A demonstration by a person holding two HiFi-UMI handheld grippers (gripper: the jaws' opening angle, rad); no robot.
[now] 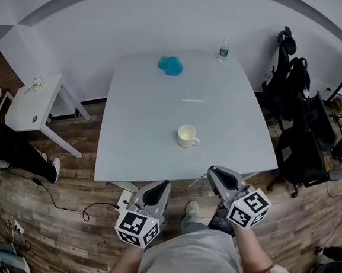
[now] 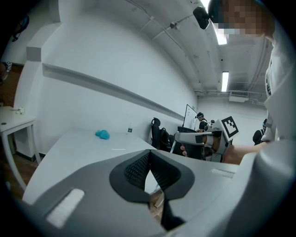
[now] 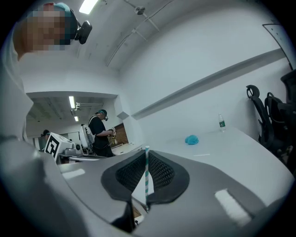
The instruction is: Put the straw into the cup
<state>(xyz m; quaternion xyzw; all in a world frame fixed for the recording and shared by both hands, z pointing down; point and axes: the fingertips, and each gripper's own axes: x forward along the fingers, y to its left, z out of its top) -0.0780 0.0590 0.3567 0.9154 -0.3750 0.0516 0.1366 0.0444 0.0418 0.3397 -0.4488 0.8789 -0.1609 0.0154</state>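
Note:
A white cup [image 1: 186,136] with a handle stands on the white table [image 1: 140,129], a little toward the near edge. My right gripper [image 3: 146,159] is shut on a teal-and-white striped straw [image 3: 146,178], which stands upright between the pads. In the head view this gripper [image 1: 217,173] hovers at the table's near edge, short of the cup and to its right. The left gripper [image 1: 158,190] is beside it, to the cup's left. Its jaws [image 2: 149,159] are shut with nothing between them. The jaws hide the cup in both gripper views.
A thin white strip [image 1: 192,100] lies on the table beyond the cup. A blue crumpled cloth [image 1: 170,65] and a water bottle [image 1: 223,50] are at the far edge. A small white side table [image 1: 28,104] stands left, dark chairs with bags [image 1: 303,121] right. People stand in the background.

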